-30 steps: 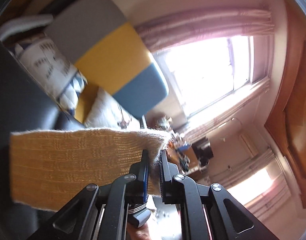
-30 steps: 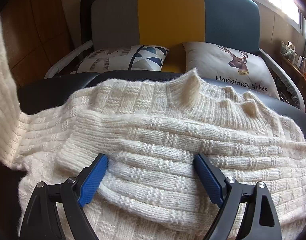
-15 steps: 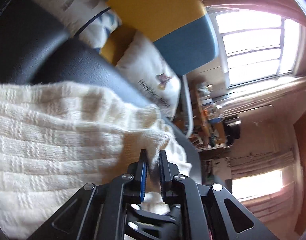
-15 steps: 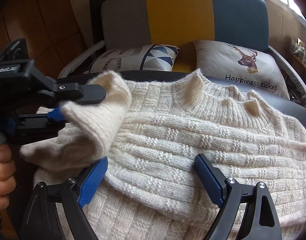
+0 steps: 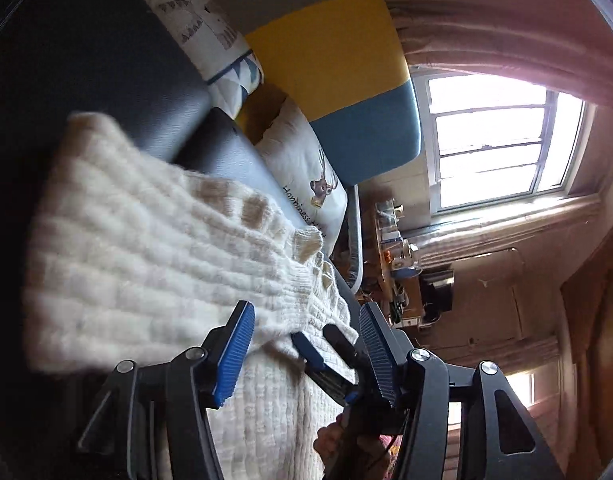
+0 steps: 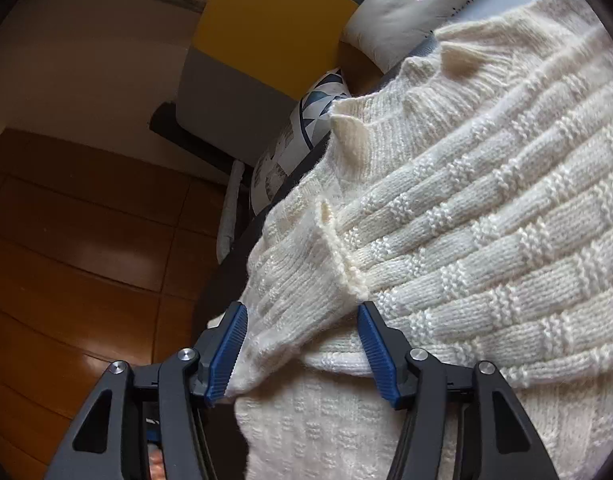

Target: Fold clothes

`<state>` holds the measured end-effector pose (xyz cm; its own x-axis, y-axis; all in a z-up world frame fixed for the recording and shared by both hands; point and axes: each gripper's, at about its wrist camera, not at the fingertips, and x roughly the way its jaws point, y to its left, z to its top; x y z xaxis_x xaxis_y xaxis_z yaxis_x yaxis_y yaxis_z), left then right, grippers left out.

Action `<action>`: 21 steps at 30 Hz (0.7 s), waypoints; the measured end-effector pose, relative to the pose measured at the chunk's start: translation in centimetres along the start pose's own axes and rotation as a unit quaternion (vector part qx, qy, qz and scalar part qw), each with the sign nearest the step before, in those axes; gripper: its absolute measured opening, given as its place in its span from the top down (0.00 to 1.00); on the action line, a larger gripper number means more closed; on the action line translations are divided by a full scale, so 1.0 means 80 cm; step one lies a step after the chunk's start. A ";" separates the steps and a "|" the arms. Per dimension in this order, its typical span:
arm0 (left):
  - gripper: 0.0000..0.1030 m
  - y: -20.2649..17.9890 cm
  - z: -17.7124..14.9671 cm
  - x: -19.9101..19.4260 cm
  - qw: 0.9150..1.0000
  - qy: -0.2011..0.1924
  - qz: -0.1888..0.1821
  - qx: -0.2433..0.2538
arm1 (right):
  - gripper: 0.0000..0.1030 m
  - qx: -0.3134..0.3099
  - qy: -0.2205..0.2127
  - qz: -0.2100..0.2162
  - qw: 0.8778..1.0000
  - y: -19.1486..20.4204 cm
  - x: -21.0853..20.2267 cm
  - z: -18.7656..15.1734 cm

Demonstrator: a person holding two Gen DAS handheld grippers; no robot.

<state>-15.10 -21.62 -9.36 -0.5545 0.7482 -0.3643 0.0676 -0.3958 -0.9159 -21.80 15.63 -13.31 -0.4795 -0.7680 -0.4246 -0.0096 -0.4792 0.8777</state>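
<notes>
Left fingers: the left gripper (image 5: 304,354) is sitting wide apart, blue pads spread, nothing pinched between them. The knit is just passing in front of the gap.

Right fingers: the right gripper (image 6: 302,350) is also spread wide, and a folded sleeve edge is lying in the gap with neither pad actually clamping it.

Also in the left view: part of the right gripper is poking into the left one's gap, with a bit of the person's hand (image 5: 334,446) under it.

Sweater look: the sweater (image 6: 466,240) is cream-white, chunky, with a basket-weave block pattern and ribbed cuffs and collar. One sleeve (image 6: 302,276) is lying folded across the body, its cuff edge ending right by the right gripper's pads. It's blurry in the left view (image 5: 146,264), so no fine detail there.

Sweater spot: it's lying spread on the dark seat (image 5: 146,92) of the sofa, collar end pointing toward the pillows.

Count: one sweater, two grippers.

Farther back: two pillows, a deer one (image 5: 306,176) and a triangle-print one (image 5: 210,28), are leaning on the grey, yellow and blue sofa back (image 5: 334,56).

Farthest: a bright window (image 5: 502,144) with a curtain (image 5: 506,52) above it is showing in the left view, and a wood floor (image 6: 86,240) in the right.
</notes>
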 end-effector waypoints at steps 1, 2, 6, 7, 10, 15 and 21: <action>0.41 0.012 -0.006 -0.018 1.000 -0.010 -0.002 -0.007 | 0.51 0.015 -0.002 0.007 1.000 -0.003 0.002 -0.001; 0.39 0.025 -0.012 -0.030 1.000 -0.017 -0.003 -0.016 | 0.60 0.030 -0.005 0.012 0.999 -0.006 0.004 -0.001; 0.39 0.056 -0.020 -0.044 0.997 -0.038 -0.020 -0.060 | 0.70 0.067 -0.012 0.024 0.997 -0.010 0.024 -0.007; 0.39 0.062 -0.020 -0.044 0.996 -0.042 -0.026 -0.072 | 0.72 0.073 -0.013 0.025 0.997 -0.010 0.030 -0.007; 0.39 0.079 -0.021 -0.044 0.992 -0.056 -0.045 -0.106 | 0.93 0.057 0.003 -0.010 0.998 -0.006 0.050 -0.006; 0.38 0.106 -0.023 -0.044 0.981 -0.079 -0.075 -0.161 | 0.92 -0.005 0.052 -0.007 0.999 0.008 0.068 -0.007; 0.37 0.112 -0.025 -0.032 0.971 -0.095 -0.089 -0.199 | 0.94 -0.054 0.060 -0.079 0.994 0.044 0.071 0.001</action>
<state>-11.42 -26.08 -16.99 -0.7273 0.6593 -0.1907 0.2509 -0.0032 -0.9680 -24.58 9.62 -12.63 -0.3716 -0.7209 -0.5850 0.0214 -0.6366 0.7709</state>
